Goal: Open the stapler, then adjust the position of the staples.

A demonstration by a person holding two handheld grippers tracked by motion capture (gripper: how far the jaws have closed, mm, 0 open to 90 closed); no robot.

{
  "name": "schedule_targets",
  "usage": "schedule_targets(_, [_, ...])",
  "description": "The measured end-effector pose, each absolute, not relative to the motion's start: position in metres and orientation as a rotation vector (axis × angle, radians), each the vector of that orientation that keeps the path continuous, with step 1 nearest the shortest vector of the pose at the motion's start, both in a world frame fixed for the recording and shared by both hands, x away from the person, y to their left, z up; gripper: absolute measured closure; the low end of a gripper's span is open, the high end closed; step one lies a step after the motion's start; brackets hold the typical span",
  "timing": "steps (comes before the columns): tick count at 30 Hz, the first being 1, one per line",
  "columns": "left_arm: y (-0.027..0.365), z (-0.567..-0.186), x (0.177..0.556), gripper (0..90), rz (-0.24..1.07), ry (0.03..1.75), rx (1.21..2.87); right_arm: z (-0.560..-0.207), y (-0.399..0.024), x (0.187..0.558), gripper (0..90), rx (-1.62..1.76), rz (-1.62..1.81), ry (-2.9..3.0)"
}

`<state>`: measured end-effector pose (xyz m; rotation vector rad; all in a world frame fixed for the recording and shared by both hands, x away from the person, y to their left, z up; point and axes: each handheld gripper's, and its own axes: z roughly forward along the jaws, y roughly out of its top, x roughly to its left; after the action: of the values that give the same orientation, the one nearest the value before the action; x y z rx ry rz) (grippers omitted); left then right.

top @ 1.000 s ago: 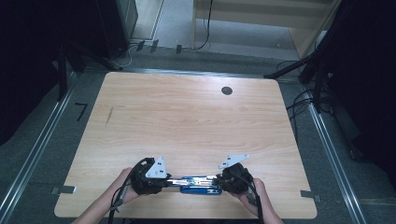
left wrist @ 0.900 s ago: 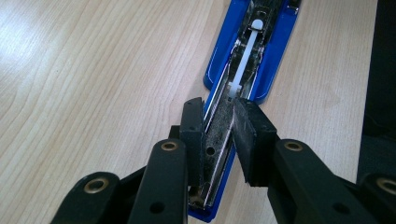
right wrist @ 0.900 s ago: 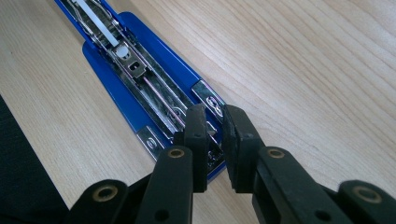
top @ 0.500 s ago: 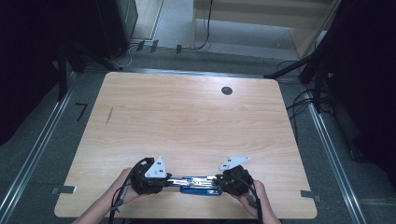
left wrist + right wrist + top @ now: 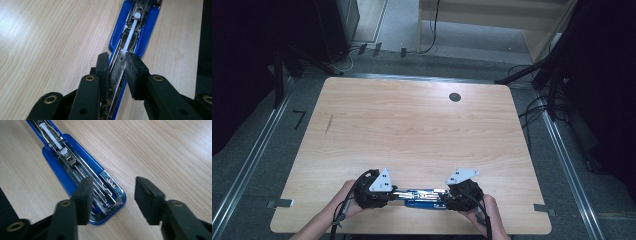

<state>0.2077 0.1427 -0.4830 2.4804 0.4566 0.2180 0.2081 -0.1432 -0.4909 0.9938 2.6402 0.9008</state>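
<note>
High view: I see the blue stapler (image 5: 424, 196) lying opened out flat near the table's (image 5: 422, 130) front edge, stretched between my left gripper (image 5: 388, 194) and my right gripper (image 5: 451, 199).
Left gripper view: my jaws are clamped on the stapler's metal staple rail (image 5: 117, 65), one pad (image 5: 102, 67) on each side; the blue base runs away from me, a white pusher rod (image 5: 131, 33) along its middle.
Right gripper view: my jaws have just been opening and now stand released; the stapler's rounded metal end (image 5: 110, 192) sits between them, one pad (image 5: 84, 195) over its edge, the other clear.
</note>
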Motion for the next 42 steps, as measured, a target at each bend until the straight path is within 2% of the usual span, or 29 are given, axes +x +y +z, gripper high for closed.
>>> schedule_targets(2, [0.143,-0.483,0.208,73.7,0.219,0.455,2.480,-0.490,-0.143,0.208,47.7,1.000,0.903,2.634])
schedule_targets(3, [0.144,-0.483,0.208,73.7,0.222,0.448,2.480,-0.489,-0.144,0.208,44.0,1.002,0.912,2.623])
schedule_targets(9, [0.146,-0.483,0.208,73.7,0.218,0.446,2.481,-0.484,-0.147,0.209,39.1,1.026,0.939,2.615])
schedule_targets(10, [0.146,-0.483,0.208,73.7,0.217,0.446,2.477,-0.482,-0.150,0.209,31.0,1.048,0.934,2.603])
schedule_targets(11, [0.146,-0.483,0.208,73.7,0.217,0.447,2.476,-0.481,-0.151,0.209,27.0,1.059,0.938,2.598])
schedule_targets(13, [0.146,-0.484,0.207,73.7,0.221,0.449,2.471,-0.480,-0.153,0.209,26.4,1.061,0.942,2.599])
schedule_targets(21, [0.146,-0.483,0.207,73.6,0.224,0.450,2.474,-0.468,-0.173,0.206,13.6,1.106,0.932,2.590])
schedule_targets(39, [0.145,-0.483,0.207,73.5,0.223,0.452,2.484,-0.475,-0.206,0.190,15.0,1.308,0.794,2.553])
schedule_targets(42, [0.145,-0.483,0.207,73.5,0.226,0.456,2.482,-0.477,-0.209,0.186,19.6,1.328,0.775,2.546])
